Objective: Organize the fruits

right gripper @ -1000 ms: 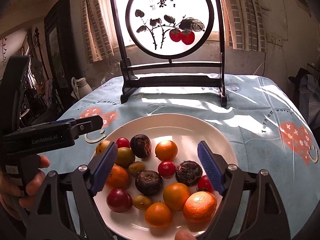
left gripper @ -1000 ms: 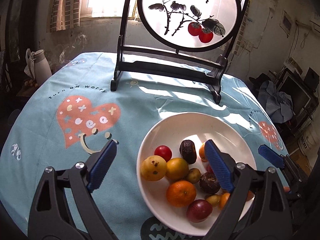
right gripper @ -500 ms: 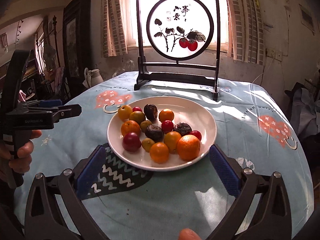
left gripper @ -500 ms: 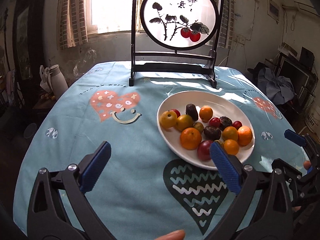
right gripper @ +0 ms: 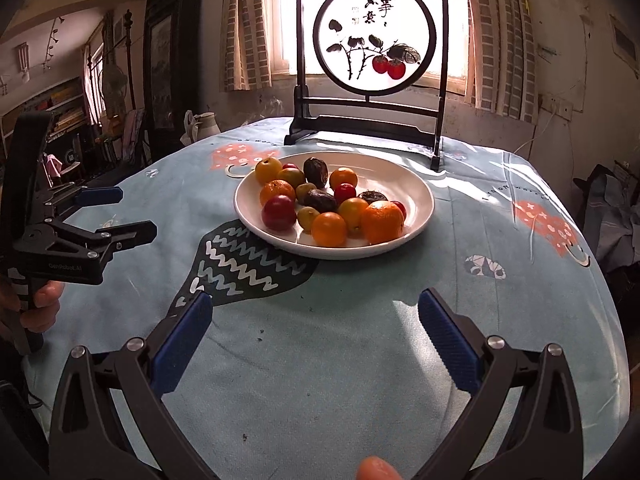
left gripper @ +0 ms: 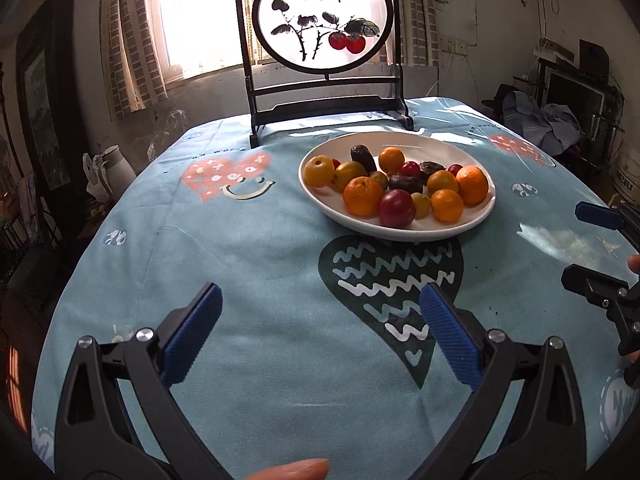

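White plate, four dark fruits, two spread, empty tools

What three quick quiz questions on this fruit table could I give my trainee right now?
1. True or false: the left gripper holds a fruit.
2. Where are the fruits? A) on the white plate B) loose on the tablecloth
3. Fill in: the painted screen stands ____ the plate.

Key: 1 false, both it and the right gripper are open and empty; 2 A; 3 behind.
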`<move>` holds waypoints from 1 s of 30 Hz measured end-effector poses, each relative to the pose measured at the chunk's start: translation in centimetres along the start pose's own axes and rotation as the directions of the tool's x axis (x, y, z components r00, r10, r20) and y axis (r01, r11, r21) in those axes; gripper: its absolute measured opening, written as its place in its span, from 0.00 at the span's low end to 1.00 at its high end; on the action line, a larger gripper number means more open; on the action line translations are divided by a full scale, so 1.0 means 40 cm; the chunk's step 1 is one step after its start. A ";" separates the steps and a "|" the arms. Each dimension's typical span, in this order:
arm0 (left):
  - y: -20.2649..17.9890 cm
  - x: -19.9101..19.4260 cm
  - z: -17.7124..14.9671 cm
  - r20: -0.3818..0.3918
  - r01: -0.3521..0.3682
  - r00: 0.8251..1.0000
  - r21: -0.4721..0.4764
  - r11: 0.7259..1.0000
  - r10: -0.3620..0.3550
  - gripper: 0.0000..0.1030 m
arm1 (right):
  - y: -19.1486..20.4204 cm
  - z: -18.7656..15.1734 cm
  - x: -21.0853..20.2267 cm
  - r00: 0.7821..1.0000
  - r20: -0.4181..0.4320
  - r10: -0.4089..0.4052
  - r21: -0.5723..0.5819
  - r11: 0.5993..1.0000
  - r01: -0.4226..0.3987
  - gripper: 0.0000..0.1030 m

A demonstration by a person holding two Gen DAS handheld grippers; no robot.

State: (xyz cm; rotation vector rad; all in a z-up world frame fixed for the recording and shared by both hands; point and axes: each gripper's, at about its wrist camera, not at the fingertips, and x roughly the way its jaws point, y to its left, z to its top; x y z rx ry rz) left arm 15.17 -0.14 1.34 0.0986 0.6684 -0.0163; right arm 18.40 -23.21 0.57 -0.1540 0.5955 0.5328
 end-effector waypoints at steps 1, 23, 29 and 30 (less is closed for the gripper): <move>-0.002 0.001 -0.002 -0.005 0.007 1.000 0.002 1.000 -0.007 0.98 | 0.000 -0.002 0.001 1.000 -0.002 0.000 -0.001 1.000 0.000 0.99; 0.007 -0.002 -0.004 0.000 0.016 1.000 -0.017 1.000 -0.016 0.98 | 0.001 -0.004 0.007 1.000 -0.016 -0.010 -0.007 1.000 0.010 0.99; 0.004 -0.004 -0.008 0.001 0.018 1.000 -0.016 1.000 -0.018 0.98 | 0.000 -0.005 0.007 1.000 -0.019 -0.014 -0.007 1.000 0.013 0.99; 0.004 -0.005 -0.009 0.002 0.019 1.000 -0.015 1.000 -0.019 0.98 | 0.000 -0.005 0.007 1.000 -0.019 -0.014 -0.008 1.000 0.014 0.99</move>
